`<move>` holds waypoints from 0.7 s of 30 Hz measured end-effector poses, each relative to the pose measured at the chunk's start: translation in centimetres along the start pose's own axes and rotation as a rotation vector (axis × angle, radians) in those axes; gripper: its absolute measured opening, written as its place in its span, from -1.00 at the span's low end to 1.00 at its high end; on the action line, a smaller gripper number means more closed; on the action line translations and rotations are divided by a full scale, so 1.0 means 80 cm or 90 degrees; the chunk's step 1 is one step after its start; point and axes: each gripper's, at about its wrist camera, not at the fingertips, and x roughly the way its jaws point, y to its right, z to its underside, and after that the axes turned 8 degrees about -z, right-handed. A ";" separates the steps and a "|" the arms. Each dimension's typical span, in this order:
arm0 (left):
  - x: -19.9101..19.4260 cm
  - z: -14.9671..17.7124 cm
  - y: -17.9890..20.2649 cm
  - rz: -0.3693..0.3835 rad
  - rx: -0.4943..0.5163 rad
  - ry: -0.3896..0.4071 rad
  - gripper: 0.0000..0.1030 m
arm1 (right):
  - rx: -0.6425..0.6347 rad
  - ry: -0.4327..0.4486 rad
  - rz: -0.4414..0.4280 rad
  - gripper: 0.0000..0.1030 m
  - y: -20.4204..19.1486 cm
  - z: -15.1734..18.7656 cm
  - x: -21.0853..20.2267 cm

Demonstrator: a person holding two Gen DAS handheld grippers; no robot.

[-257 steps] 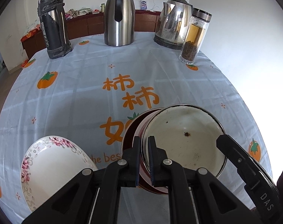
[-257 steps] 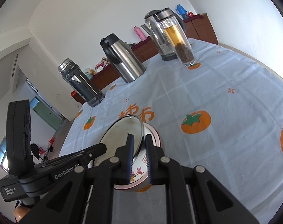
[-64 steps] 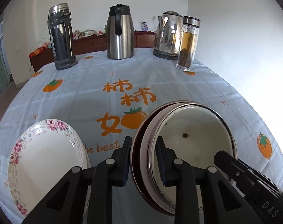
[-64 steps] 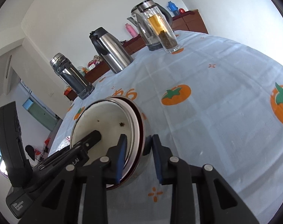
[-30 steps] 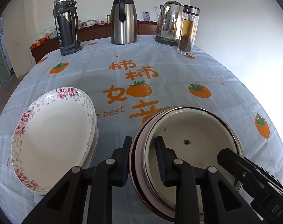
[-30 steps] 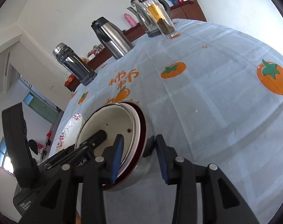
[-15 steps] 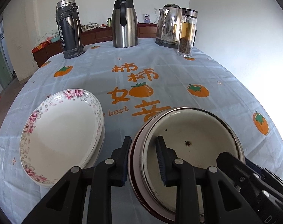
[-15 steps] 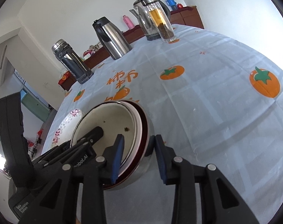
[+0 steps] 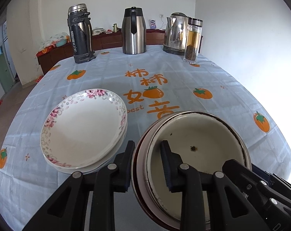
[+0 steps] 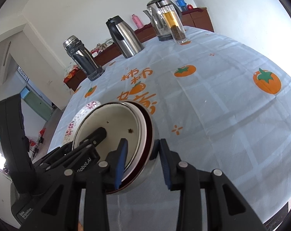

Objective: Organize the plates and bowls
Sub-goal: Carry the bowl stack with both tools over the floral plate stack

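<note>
A: Which step is this? Both tools seem to be on the same thing.

B: Yes. The left hand-held gripper (image 9: pixel 147 165) is clamped across the near-left rim of the nested bowls (image 9: pixel 193 136), one finger outside the wall and one inside; the right hand-held gripper (image 10: pixel 142 163) pinches the opposite rim the same way. Each is only narrowly parted, about the thickness of the stacked rims. I judge it the carrying step: the bowls look lifted off the table (image 9: pixel 212 80), though from these angles I can't be certain the base is clear.

A: And where does the stack sit?

B: Between the two tools, just right of the flowered plates (image 9: pixel 82 127), apart from them.

A: What does the next move call for?

B: Probably setting the bowls down level beside the plates, both sides lowering together so the inner bowl doesn't slip.

A: Do the views differ?

B: The left wrist shows the plates whole, two stacked. The right wrist shows only their edge (image 10: pixel 76 119) behind the bowls, but it shows the steel outer wall and the left tool's body.
</note>
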 end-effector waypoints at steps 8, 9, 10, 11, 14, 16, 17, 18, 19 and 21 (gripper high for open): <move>-0.020 0.014 -0.027 -0.014 -0.011 0.009 -0.41 | -0.014 -0.009 -0.016 -0.34 -0.026 0.016 -0.003; -0.022 0.016 -0.031 -0.015 -0.014 0.009 -0.41 | -0.016 -0.011 -0.018 -0.34 -0.029 0.017 -0.003; -0.024 0.017 -0.036 -0.016 -0.017 0.009 -0.42 | -0.018 -0.013 -0.020 -0.34 -0.032 0.019 -0.003; -0.025 0.019 -0.038 -0.018 -0.019 0.009 -0.41 | -0.020 -0.015 -0.022 -0.34 -0.036 0.021 -0.003; -0.030 0.023 -0.048 -0.023 -0.027 0.012 -0.41 | -0.029 -0.018 -0.027 -0.34 -0.046 0.025 -0.001; -0.033 0.025 -0.056 -0.024 -0.033 0.013 -0.41 | -0.035 -0.019 -0.027 -0.34 -0.053 0.029 0.000; -0.034 0.026 -0.059 -0.025 -0.035 0.014 -0.41 | -0.038 -0.020 -0.028 -0.34 -0.056 0.030 0.001; -0.035 0.027 -0.062 -0.027 -0.038 0.014 -0.41 | -0.039 -0.021 -0.031 -0.34 -0.060 0.031 0.003; -0.036 0.028 -0.067 -0.029 -0.041 0.015 -0.41 | -0.041 -0.022 -0.032 -0.34 -0.063 0.033 0.004; -0.037 0.030 -0.075 -0.032 -0.048 0.014 -0.41 | -0.045 -0.025 -0.035 -0.34 -0.068 0.036 0.006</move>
